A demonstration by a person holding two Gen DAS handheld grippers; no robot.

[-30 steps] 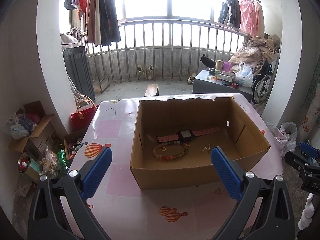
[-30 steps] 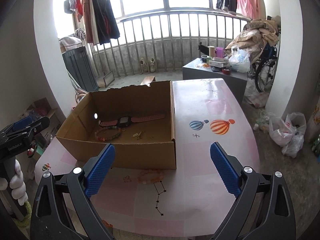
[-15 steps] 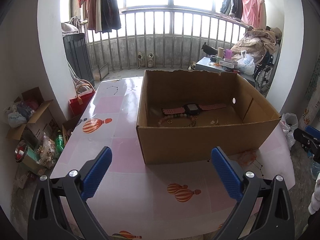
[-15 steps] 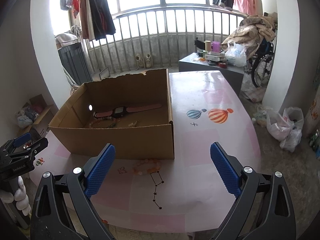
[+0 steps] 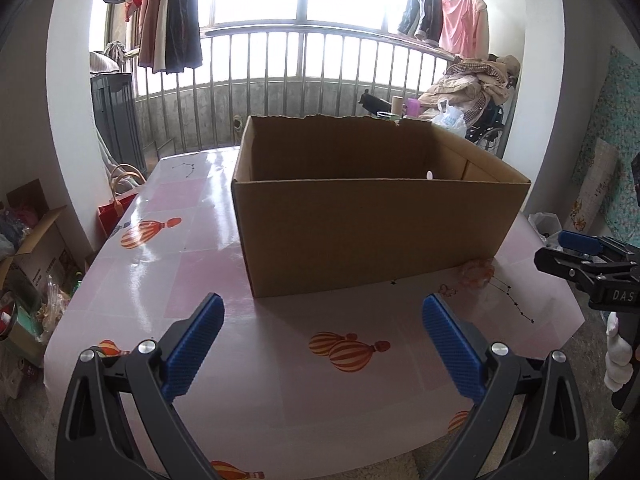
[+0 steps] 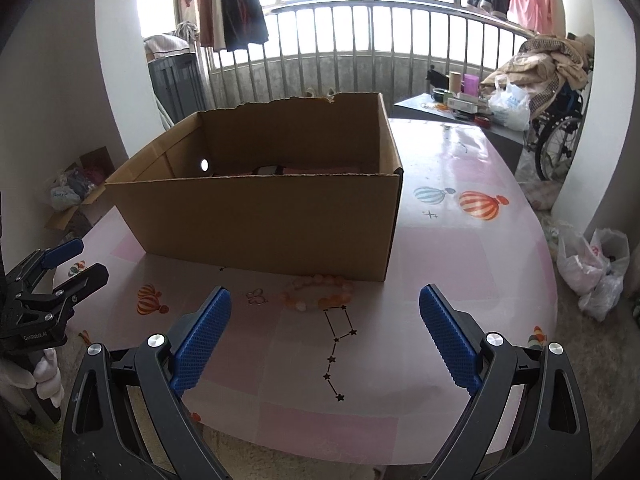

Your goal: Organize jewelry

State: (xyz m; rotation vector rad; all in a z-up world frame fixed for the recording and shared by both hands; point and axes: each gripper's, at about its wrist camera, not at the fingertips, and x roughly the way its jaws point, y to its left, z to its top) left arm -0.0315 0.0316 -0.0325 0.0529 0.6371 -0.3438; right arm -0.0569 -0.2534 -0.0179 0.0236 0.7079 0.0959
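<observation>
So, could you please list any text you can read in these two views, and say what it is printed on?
"DAS": white letters on the black body of the right gripper, cut off by the frame edge.
White lettering on the left gripper body: too small to read reliably.
The cardboard box shows no print.

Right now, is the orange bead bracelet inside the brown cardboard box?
Out. The orange bead bracelet lies on the pink table, before the brown cardboard box.

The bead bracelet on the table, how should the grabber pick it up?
The bead bracelet lies flat, right against the cardboard box. Come straight down with the right gripper, jaws open, and pinch the near arc of beads, since the box blocks the far side.
</observation>
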